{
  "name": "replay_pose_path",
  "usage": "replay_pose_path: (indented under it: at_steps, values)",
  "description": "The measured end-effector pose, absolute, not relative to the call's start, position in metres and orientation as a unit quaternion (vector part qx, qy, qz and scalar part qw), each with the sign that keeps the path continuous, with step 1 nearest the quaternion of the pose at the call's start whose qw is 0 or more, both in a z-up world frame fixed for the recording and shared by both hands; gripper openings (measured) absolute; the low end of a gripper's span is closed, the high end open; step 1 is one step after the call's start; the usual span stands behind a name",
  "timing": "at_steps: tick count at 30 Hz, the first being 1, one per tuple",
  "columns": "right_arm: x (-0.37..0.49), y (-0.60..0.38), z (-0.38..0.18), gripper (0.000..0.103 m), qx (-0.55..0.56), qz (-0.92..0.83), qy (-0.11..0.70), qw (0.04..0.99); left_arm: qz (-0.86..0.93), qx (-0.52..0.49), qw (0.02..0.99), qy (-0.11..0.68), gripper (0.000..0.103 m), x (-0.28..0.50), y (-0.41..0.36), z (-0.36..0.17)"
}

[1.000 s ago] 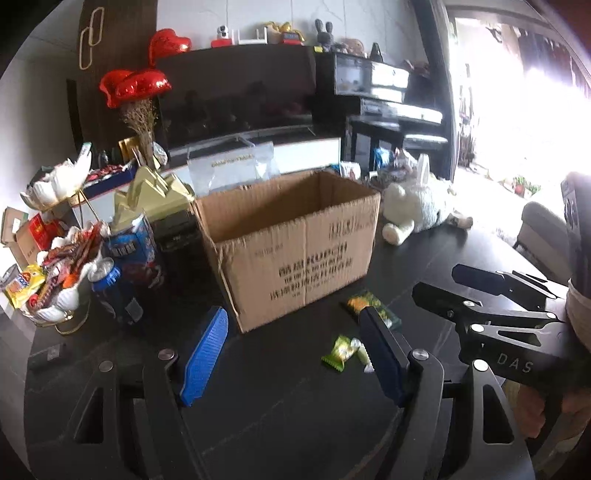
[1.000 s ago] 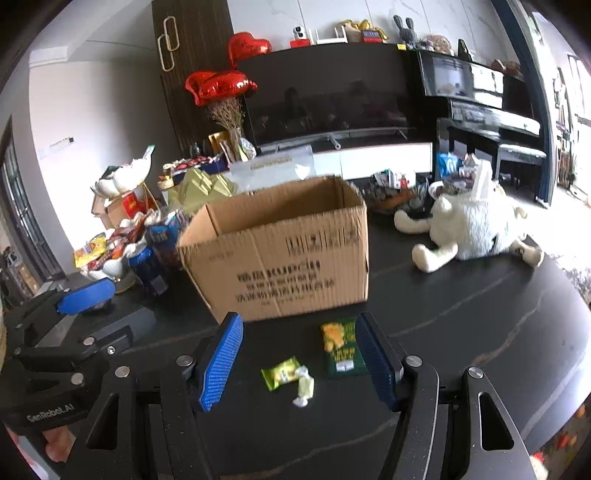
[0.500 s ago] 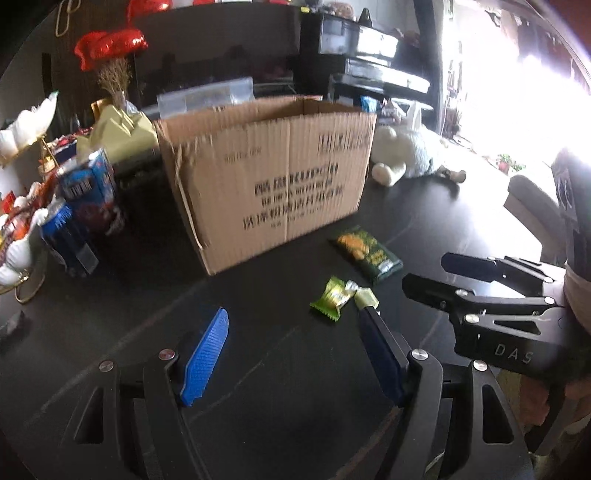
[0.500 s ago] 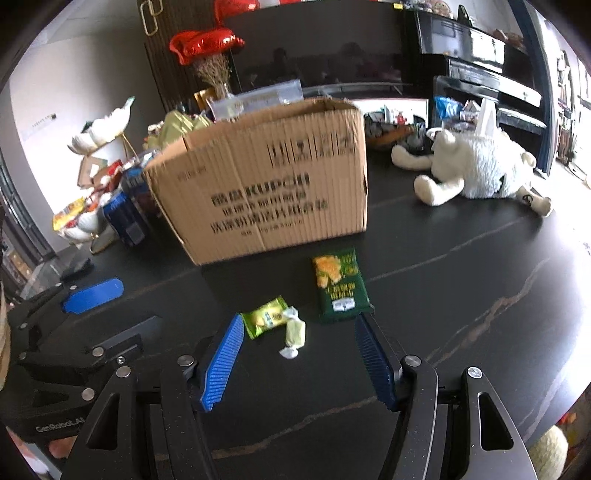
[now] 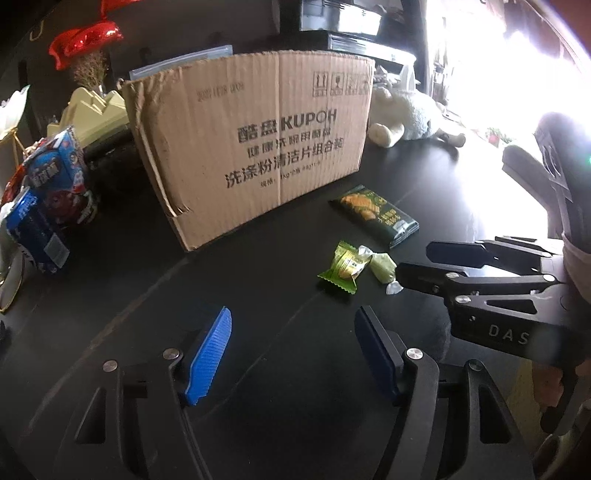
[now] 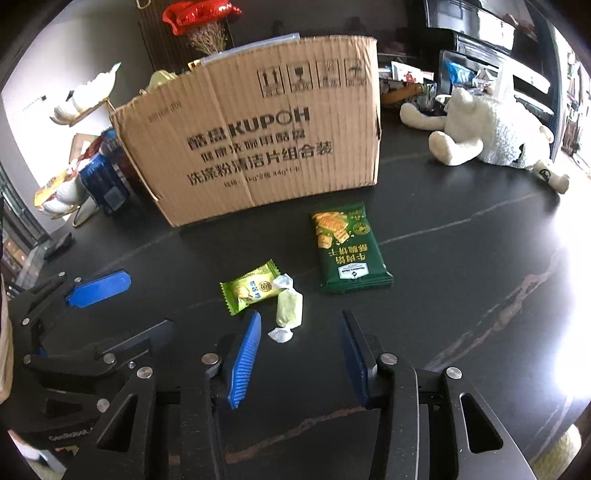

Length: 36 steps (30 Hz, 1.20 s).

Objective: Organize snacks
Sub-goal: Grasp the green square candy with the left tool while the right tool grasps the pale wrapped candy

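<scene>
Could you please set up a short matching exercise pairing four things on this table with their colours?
Things:
1. cardboard box
2. biscuit packet
3. plush toy
4. heart balloon

Colours:
a. red
b. dark green
c. brown
d. white

Pairs: 1-c, 2-b, 3-d, 4-a

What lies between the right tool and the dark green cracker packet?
Bare black tabletop separates right tool, closing on nothing, from dark green cracker packet, per right wrist view; pale candy lies beside.
</scene>
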State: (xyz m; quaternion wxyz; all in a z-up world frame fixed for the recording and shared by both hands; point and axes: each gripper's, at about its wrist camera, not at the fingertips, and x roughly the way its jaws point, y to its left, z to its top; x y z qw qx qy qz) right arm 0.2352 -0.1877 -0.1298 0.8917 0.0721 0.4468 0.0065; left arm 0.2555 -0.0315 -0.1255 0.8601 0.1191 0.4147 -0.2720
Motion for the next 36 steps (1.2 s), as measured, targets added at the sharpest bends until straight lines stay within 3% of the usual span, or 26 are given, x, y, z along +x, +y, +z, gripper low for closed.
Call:
replay_pose_path:
  at_steps: [16,19,36]
  values:
    - [0.257,-0.179,-0.149,0.030,0.048,0.010,0.458,0.888,-0.286,0.126,0.854,0.415,0.063,0.269,-0.033,-0.138]
    - [0.257,-0.180,-0.150,0.019,0.044,0.012,0.455,0.889,-0.290,0.126,0.853,0.415,0.063,0.270,-0.036,-0.137]
    - [0.231,-0.208,-0.136,0.019,0.105,0.038,0.424,0.899,-0.286,0.163,0.846,0.420,0.062,0.280,-0.082,-0.138]
